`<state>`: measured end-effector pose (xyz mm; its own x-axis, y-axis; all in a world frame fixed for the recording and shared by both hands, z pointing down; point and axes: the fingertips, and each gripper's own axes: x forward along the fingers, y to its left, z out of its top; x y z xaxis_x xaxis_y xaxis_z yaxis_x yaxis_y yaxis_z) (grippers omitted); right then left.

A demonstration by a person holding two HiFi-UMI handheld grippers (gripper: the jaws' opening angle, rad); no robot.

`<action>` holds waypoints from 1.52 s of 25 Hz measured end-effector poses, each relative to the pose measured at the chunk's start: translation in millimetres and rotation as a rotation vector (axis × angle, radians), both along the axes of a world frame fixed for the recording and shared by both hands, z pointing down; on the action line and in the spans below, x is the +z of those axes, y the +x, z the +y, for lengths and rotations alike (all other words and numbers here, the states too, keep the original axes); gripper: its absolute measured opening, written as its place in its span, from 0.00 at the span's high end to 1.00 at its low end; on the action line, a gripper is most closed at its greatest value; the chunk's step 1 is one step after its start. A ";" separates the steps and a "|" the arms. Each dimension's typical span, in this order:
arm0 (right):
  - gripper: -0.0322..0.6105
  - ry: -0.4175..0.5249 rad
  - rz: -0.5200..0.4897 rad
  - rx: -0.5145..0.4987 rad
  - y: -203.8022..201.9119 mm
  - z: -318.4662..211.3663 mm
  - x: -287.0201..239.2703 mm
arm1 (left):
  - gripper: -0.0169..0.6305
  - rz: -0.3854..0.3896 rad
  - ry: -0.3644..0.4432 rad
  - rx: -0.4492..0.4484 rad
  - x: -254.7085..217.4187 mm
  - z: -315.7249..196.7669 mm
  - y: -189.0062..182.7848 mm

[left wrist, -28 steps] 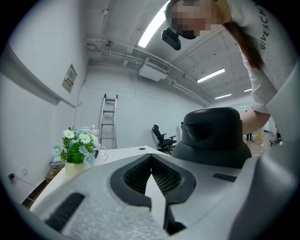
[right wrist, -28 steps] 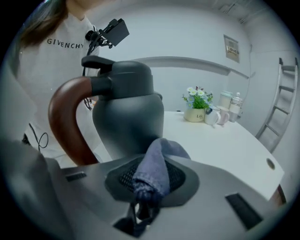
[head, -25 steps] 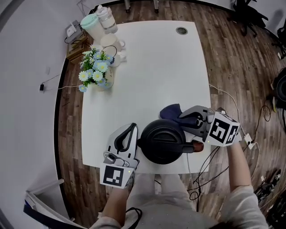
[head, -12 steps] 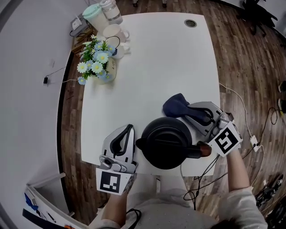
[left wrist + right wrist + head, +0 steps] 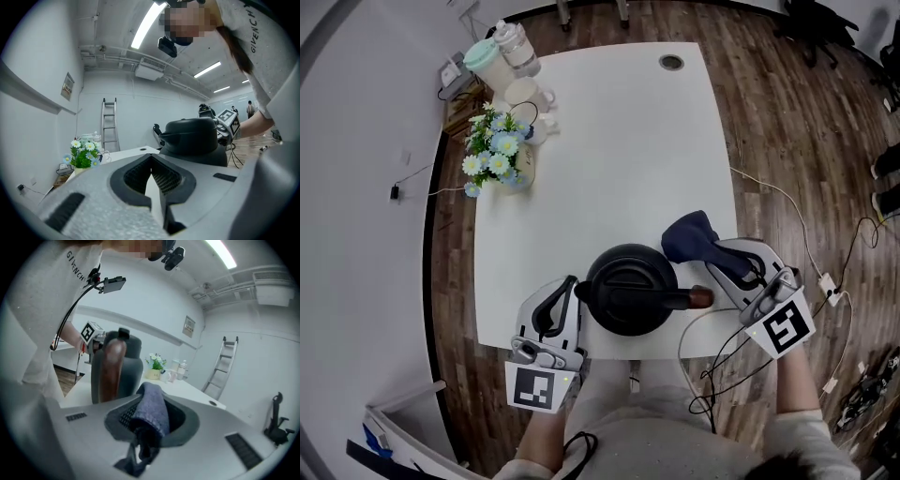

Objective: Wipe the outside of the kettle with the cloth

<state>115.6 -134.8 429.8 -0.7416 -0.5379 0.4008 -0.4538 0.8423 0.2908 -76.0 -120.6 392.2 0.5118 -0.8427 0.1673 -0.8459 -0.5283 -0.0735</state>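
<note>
Right tongs (image 5: 719, 257) clamp the cloth (image 5: 689, 236) just right of the kettle (image 5: 628, 289) — poised to wipe; left tongs (image 5: 568, 290), together and empty, sit just left of it — likely bracing.

Flowers (image 5: 495, 155) and white mugs (image 5: 528, 94) at far left of white table (image 5: 619, 141), bottles (image 5: 514, 45) near them.
</note>
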 end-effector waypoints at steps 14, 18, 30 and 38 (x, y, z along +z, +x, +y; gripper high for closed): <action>0.84 0.101 -0.238 0.138 3.7 84.6 -98.8 | 0.96 0.011 0.044 -0.006 -27.7 41.7 15.6; 0.84 0.035 -0.207 0.224 6.5 89.2 -65.0 | 0.96 0.020 0.057 -0.021 -18.3 49.5 19.6; 0.84 -0.103 0.055 0.336 14.6 114.2 4.9 | 0.96 0.045 0.024 -0.017 -6.0 76.9 15.8; 0.84 -0.039 -0.058 0.415 -12.3 143.5 -46.9 | 0.96 0.067 0.004 0.050 -9.0 98.0 14.1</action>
<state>103.3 8.7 382.9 -0.4874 -0.7811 0.3903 -0.7716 0.5945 0.2261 -61.9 -22.6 383.3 0.5629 -0.8165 0.1283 -0.8217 -0.5696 -0.0199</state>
